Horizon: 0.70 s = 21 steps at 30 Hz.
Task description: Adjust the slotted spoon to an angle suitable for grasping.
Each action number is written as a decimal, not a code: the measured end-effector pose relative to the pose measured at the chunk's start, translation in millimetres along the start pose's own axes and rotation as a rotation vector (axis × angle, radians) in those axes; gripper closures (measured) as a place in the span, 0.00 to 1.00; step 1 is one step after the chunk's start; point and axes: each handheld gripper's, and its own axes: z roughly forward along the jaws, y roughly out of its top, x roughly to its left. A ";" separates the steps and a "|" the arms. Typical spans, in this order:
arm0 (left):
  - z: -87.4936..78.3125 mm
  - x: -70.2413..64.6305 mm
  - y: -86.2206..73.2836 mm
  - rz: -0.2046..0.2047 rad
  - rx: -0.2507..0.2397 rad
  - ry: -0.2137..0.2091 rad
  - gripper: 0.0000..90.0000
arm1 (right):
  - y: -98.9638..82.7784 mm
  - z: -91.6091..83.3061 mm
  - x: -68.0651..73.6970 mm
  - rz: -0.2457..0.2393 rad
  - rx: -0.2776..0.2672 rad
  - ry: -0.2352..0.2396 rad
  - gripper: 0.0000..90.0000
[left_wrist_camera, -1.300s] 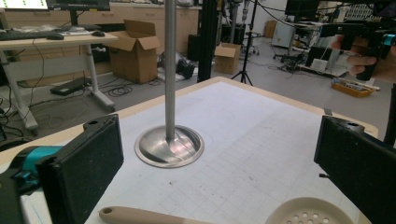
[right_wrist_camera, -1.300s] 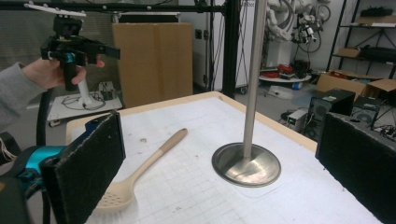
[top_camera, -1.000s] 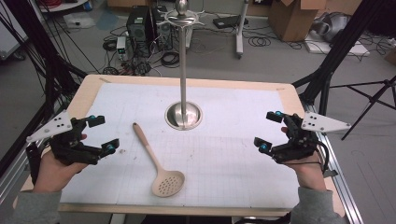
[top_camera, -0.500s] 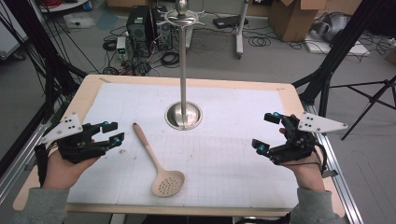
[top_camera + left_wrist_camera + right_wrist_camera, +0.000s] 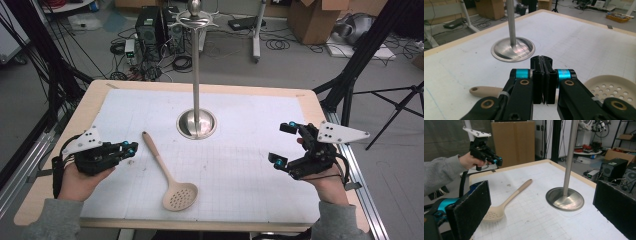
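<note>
spoon point(image 5: 170, 172): flat on the counter point(image 5: 250, 165), handle end just right of my left tongs point(image 5: 131, 148), untouched | left tongs: jaws have just been closing, now pressed together on nothing | right tongs point(image 5: 283, 143): spread, well apart to the spoon's right | step: approach | next, I judge: reopen left tongs, straddle handle, pinch | stand point(image 5: 196, 122) beyond.

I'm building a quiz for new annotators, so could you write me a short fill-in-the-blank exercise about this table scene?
1. The left gripper has its jaws ____, with nothing between them.
2. The right gripper has its jaws ____.
3. The slotted spoon lies flat on the white ____.
4. The metal stand rises from a round ____.

Missing words: shut; open; mat; base
</note>
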 end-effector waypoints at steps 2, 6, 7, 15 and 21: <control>2.5 0.5 -2.6 -0.010 -0.012 -0.012 0.99 | 0.3 0.9 0.9 -0.006 0.006 0.009 0.00; 6.1 4.9 -8.3 -0.035 -0.024 -0.047 1.00 | -0.4 1.3 0.9 -0.019 0.014 0.007 0.00; 7.5 6.0 -10.0 -0.038 -0.018 -0.045 1.00 | -0.6 1.0 0.8 -0.018 0.012 0.008 0.00; 19.5 9.1 -19.1 -0.047 0.010 -0.046 1.00 | -0.9 1.0 0.9 -0.012 0.015 0.004 0.00; 38.1 9.3 -23.0 -0.051 0.056 -0.046 1.00 | -3.3 1.4 0.1 -0.010 0.024 -0.001 0.00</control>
